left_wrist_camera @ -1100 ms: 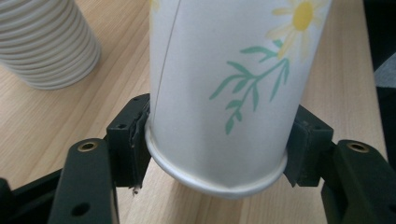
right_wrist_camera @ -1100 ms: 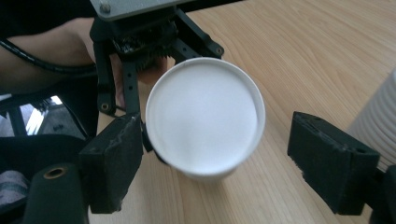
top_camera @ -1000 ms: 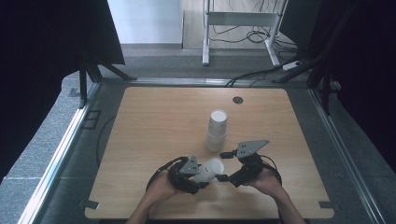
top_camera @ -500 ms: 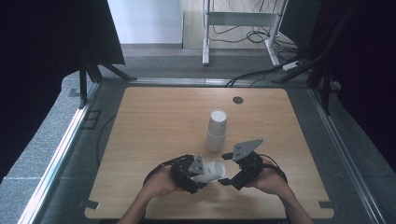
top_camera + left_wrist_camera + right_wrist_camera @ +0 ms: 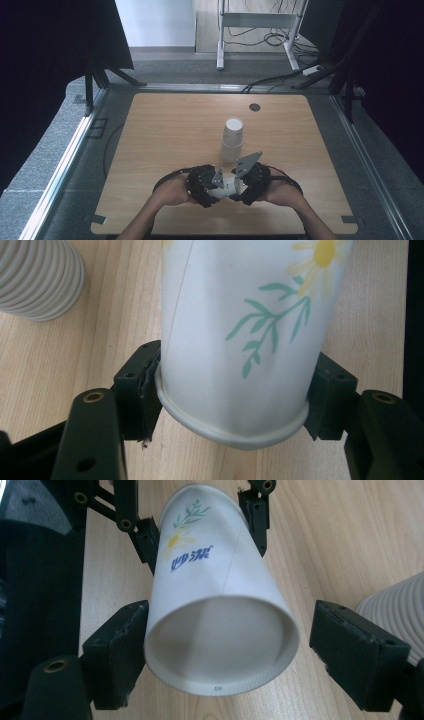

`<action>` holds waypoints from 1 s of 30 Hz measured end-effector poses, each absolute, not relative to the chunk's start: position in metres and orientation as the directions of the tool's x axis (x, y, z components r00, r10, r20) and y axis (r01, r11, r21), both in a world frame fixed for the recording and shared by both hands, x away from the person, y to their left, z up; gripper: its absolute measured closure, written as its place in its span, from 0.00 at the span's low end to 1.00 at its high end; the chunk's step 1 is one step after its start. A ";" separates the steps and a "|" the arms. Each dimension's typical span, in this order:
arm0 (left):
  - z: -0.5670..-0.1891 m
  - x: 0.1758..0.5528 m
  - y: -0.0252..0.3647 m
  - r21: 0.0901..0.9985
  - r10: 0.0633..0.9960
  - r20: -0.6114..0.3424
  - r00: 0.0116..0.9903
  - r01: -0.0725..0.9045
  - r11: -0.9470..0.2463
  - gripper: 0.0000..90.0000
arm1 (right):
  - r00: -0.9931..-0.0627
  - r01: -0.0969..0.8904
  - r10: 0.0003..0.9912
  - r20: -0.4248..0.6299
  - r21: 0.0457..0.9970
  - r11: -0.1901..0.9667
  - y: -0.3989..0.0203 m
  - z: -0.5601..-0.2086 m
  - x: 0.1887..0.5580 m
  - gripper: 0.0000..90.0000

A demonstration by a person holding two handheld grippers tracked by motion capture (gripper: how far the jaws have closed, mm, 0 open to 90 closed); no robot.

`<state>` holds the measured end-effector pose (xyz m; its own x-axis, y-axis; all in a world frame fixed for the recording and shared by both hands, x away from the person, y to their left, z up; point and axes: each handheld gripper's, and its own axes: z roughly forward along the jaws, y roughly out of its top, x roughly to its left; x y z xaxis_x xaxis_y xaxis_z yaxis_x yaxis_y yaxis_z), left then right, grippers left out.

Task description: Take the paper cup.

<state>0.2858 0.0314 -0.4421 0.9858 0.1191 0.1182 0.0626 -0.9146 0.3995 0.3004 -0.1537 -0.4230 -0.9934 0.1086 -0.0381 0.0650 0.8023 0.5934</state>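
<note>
A printed paper cup (image 5: 220, 615) is held lying on its side, low over the near edge of the wooden table (image 5: 165, 130), between the two tools. The left gripper (image 5: 232, 390) is clamped on the cup's rim end, both pads pressed against the wall. The right gripper (image 5: 227, 652) is spread wide around the cup's base end, one pad at the wall and the other well apart from it. The thin wall could be crushed if the clamp is tightened, and a twist could be caused by uneven closing. A stack of paper cups (image 5: 232, 137) stands just beyond, where it could be knocked. Grey carpet, cables and a white frame are seen behind the table.
</note>
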 end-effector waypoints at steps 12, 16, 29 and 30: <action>-0.440 0.284 0.024 0.348 0.105 0.124 0.987 0.055 -0.936 0.39 | -0.997 0.051 0.075 -0.020 0.558 0.828 -0.143 -0.427 0.303 0.26; -0.440 0.283 0.023 0.336 0.104 0.132 0.986 0.054 -0.940 0.39 | -0.998 0.052 0.068 -0.009 0.552 0.832 -0.142 -0.427 0.303 0.30; -0.439 0.284 0.025 0.352 0.097 0.132 0.987 0.045 -0.935 0.34 | -0.996 0.083 0.079 0.030 0.551 0.830 -0.144 -0.427 0.301 0.41; -0.439 0.285 0.025 0.361 0.107 0.133 0.985 0.053 -0.931 0.32 | -0.997 0.081 0.079 0.027 0.554 0.829 -0.144 -0.426 0.301 0.41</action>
<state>0.2848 0.0254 -0.4386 0.9853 0.1073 0.1333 0.0527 -0.9312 0.3606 0.3012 -0.1444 -0.4260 -0.9965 0.0789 0.0272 0.0807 0.8288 0.5537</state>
